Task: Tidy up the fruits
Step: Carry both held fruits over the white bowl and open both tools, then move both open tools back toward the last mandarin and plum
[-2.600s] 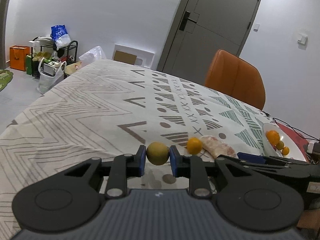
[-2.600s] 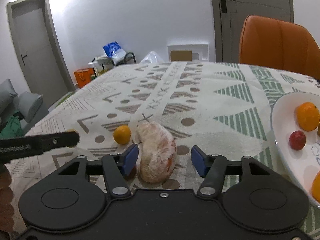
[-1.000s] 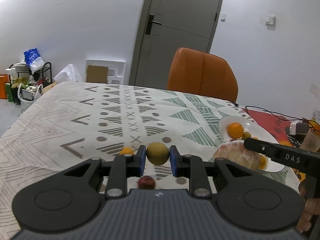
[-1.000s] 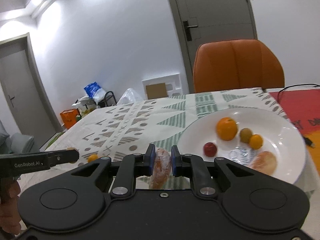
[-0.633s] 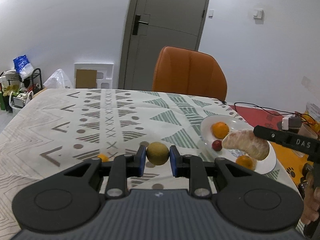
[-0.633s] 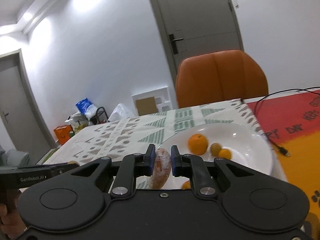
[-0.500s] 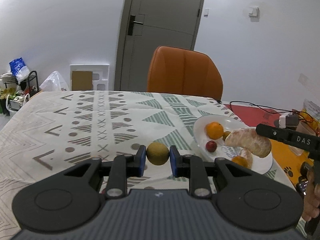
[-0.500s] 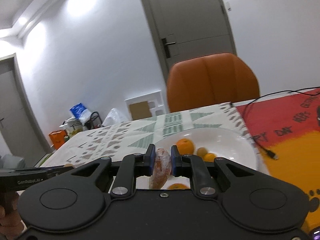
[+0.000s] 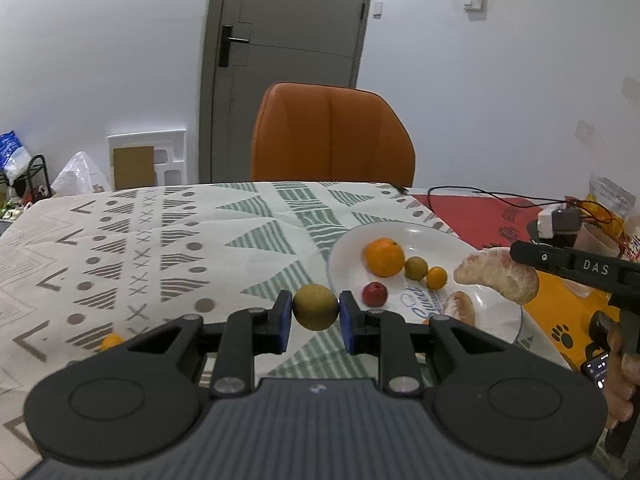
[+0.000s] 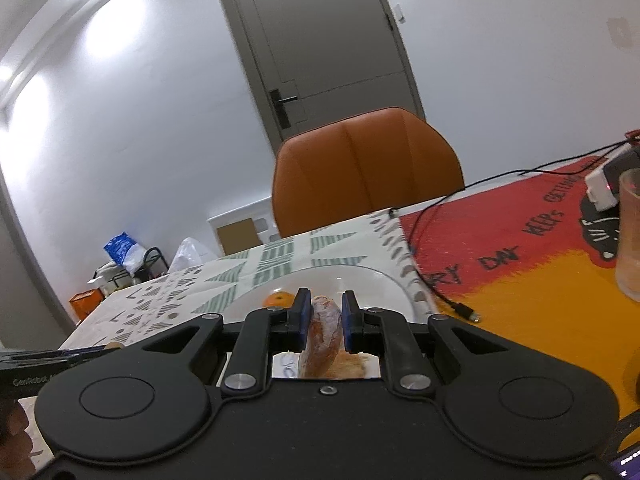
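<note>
Two claws clenched: left claw point(image 9: 315, 314) grips a round olive-brown fruit point(image 9: 315, 306), right claw point(image 10: 323, 322) a peeled segment point(image 10: 322, 334).

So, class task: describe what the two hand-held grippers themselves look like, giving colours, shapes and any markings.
The left hand-held gripper has a matt black body with two round discs, silver pivot screws, a grey ribbed top plate and blue pads on its fingers. The right hand-held gripper has the same build, all black on top; seen from the left wrist, its side arm bears white "DAS" lettering.

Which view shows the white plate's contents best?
The left wrist view: the white plate lies open with its fruits visible. In the right wrist view the right gripper and its pomelo segment hide most of it.
</note>
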